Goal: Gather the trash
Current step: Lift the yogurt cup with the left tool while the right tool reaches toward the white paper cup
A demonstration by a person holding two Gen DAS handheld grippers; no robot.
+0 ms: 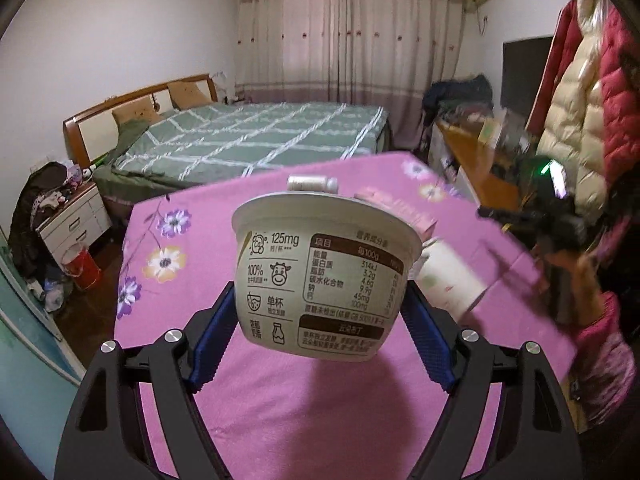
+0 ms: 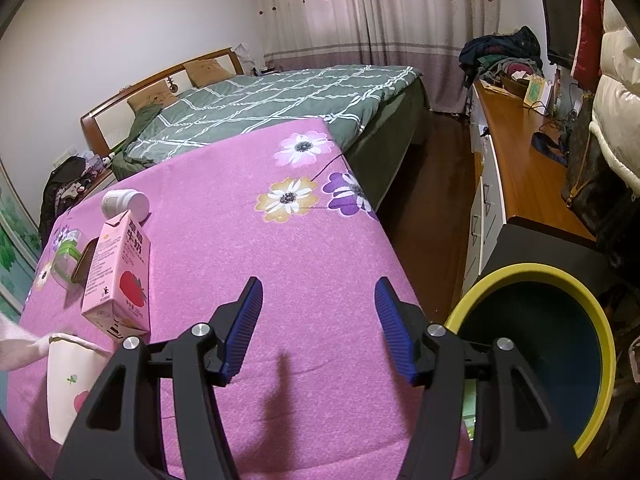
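Observation:
My left gripper (image 1: 320, 320) is shut on a white yogurt cup (image 1: 320, 272). Its blue pads press on the cup's two sides, and the cup hangs upright above the pink flowered tablecloth (image 1: 280, 408). Behind the cup on the cloth lie a white bottle (image 1: 312, 183), a pink milk carton (image 1: 396, 208) and a tipped white paper cup (image 1: 452, 276). My right gripper (image 2: 318, 328) stands open over the cloth with nothing between its fingers. To its left are the milk carton (image 2: 118, 276), the bottle (image 2: 126, 204) and the paper cup (image 2: 68, 380).
A dark bin with a yellow rim (image 2: 592, 312) stands beside the table's right edge, below my right gripper. A green-lidded container (image 2: 66, 256) sits at the cloth's far left. A bed (image 2: 280, 96) lies beyond the table, and a wooden sideboard (image 2: 528, 168) runs along the right.

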